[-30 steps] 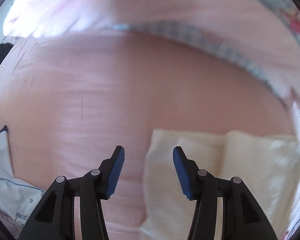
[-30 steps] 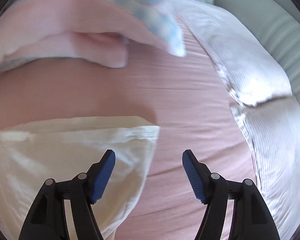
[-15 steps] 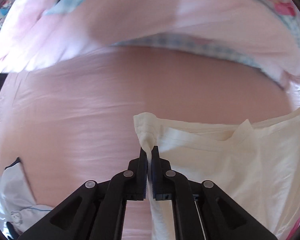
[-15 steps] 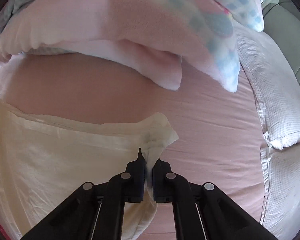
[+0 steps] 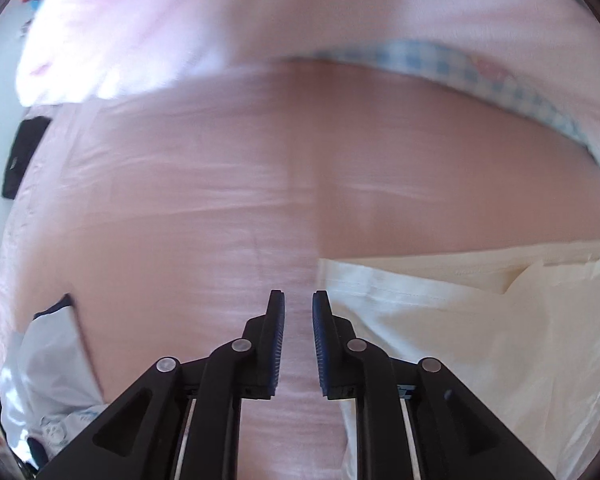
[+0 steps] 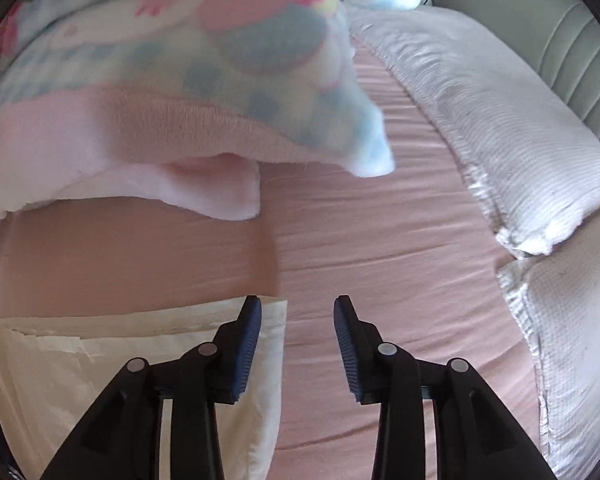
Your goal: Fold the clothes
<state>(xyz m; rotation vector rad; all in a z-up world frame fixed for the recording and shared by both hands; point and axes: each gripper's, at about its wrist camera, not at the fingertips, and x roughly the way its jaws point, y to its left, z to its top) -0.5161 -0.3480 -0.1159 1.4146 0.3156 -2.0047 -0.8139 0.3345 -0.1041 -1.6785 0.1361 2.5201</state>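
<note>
Lying flat on the pink bedsheet (image 5: 204, 208), the cream cotton garment (image 5: 480, 332) has both corners free: the left gripper (image 5: 299, 340) and right gripper (image 6: 298, 344) have just been opening, empty. I judge the loose fold could spring open.

Open pink sheet (image 6: 380, 248) ahead; blanket (image 6: 188, 92) beyond, pillows (image 6: 500, 120) rightward.

No readable text, labels, brands or numbers anywhere.
</note>
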